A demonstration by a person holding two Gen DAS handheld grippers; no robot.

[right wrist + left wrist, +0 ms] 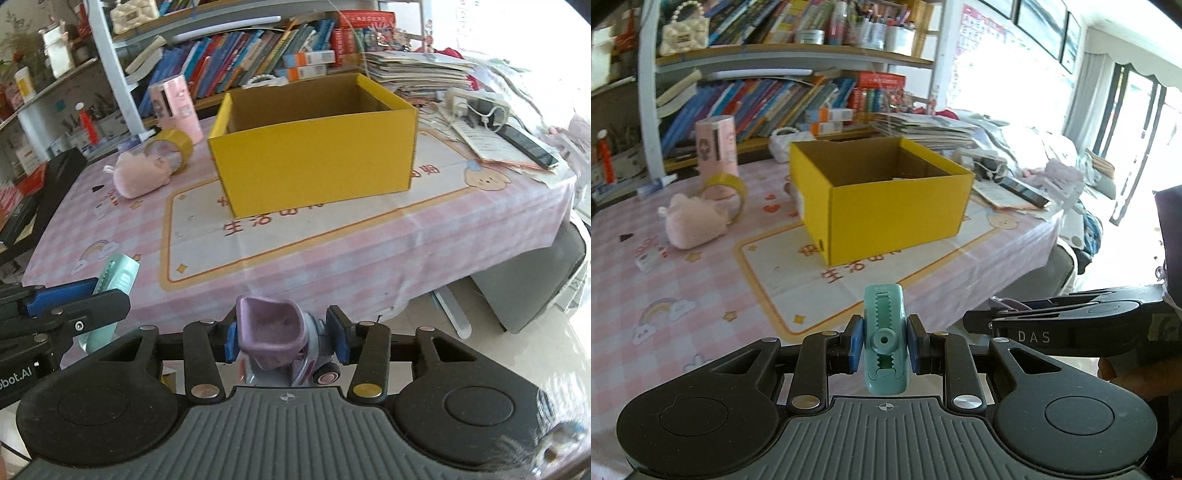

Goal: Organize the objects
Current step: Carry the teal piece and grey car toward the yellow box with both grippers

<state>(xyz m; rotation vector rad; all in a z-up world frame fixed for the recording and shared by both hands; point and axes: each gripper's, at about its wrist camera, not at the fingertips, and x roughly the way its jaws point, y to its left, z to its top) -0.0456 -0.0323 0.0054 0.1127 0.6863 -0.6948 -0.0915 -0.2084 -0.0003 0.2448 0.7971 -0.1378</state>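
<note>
Two items are held at once, one per gripper, nearest the cameras. The left gripper (884,345) is closed on a teal plastic clip with a toothed inner track (884,339), which is pinched across its narrow sides by the blue pads so that its length points forward toward the table. The right gripper (286,338) is clamped on a small lilac toy vehicle with a purple scoop-like seat and grey wheels (280,341); it is gripped at its flanks, seemingly so that it rides level. Both items are carried clear of the tabletop, just short of its near edge, probably for dropping into a container.

Beyond them, a pink checked tablecloth with a cream printed panel (713,280) is spread over the table. At its middle, an open yellow cardboard box (894,195) is set with its mouth upward, and it is judged to be the place for collected things. Only a sliver of something pale is visible inside; the rest of its floor is hidden by the near wall.

To the left of the box, a pink plush toy (694,221), a roll of yellow tape (729,188) and a pink cylindrical tube (716,147) are left out. Farther back, crowded bookshelves (775,99) are blurred, and the window side is washed out by glare.
</note>
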